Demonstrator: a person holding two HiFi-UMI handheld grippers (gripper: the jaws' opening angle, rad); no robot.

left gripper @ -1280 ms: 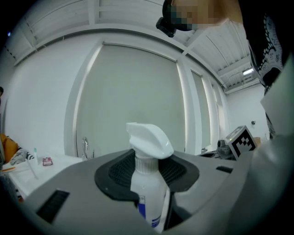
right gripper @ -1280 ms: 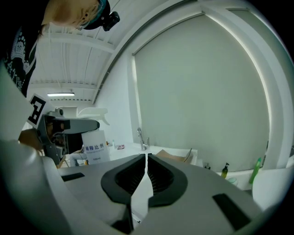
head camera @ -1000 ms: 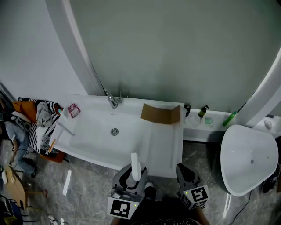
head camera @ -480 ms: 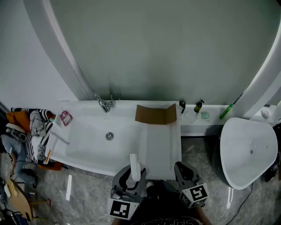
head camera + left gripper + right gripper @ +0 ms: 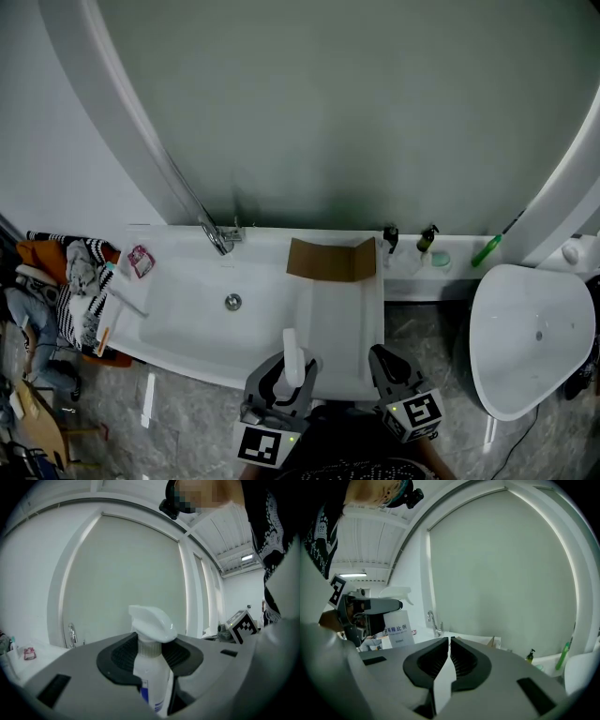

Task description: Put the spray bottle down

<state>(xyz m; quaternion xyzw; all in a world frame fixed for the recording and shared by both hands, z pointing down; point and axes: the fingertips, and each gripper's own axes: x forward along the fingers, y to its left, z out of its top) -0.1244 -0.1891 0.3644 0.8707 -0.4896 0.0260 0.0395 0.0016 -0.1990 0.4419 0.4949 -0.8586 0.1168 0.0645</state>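
- The left gripper (image 5: pixel 151 654) has its dark ribbed fingers (image 5: pixel 119 654) clenched on the neck of the white plastic spray bottle (image 5: pixel 151 677), just under the trigger head.
- The bottle stands upright in that grasp, off any surface; in the head view it hangs over the near edge of the white bench (image 5: pixel 349 319) with its sunken basin.
- The right gripper (image 5: pixel 449 643) sits just beside the left one, its fingers (image 5: pixel 433 660) pressed together with nothing between them.
- A folded brown cardboard piece (image 5: pixel 332 260) stands at the back of the bench, to the right of the chrome tap (image 5: pixel 217 234).
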